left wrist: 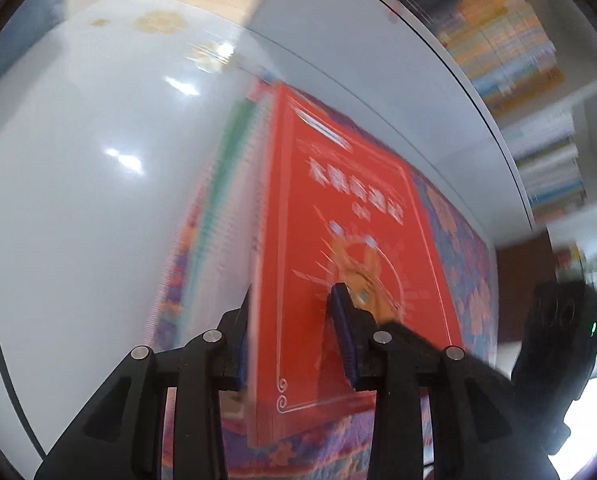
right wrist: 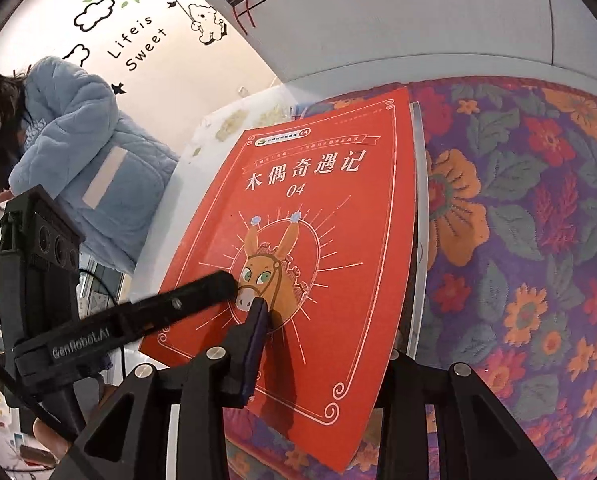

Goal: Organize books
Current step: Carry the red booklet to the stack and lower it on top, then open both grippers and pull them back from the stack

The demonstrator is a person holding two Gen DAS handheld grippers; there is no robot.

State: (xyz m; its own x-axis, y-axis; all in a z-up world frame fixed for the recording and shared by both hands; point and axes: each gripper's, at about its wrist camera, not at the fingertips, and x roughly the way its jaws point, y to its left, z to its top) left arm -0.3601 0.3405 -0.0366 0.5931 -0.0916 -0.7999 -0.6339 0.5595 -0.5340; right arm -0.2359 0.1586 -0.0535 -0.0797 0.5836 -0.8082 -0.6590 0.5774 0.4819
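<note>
Red book (right wrist: pixel 310 240) gripped by both tools above floral cloth (right wrist: pixel 538 240).
L gripper (left wrist: pixel 294 332) and R gripper (right wrist: pixel 322 332) each pinch the book's near edge; book tilted, w/ white table (left wrist: pixel 78 200) beside.

Both views are brightly and evenly lit, with soft shadows. In the left wrist view, motion blur smears the red book (left wrist: pixel 338 240) and the shelves far to its upper right, and white glare spots sit on the glossy tabletop (left wrist: pixel 78 200) to its left. The right wrist view is sharp. Fisheye curvature bends both views, with dark corners.
</note>
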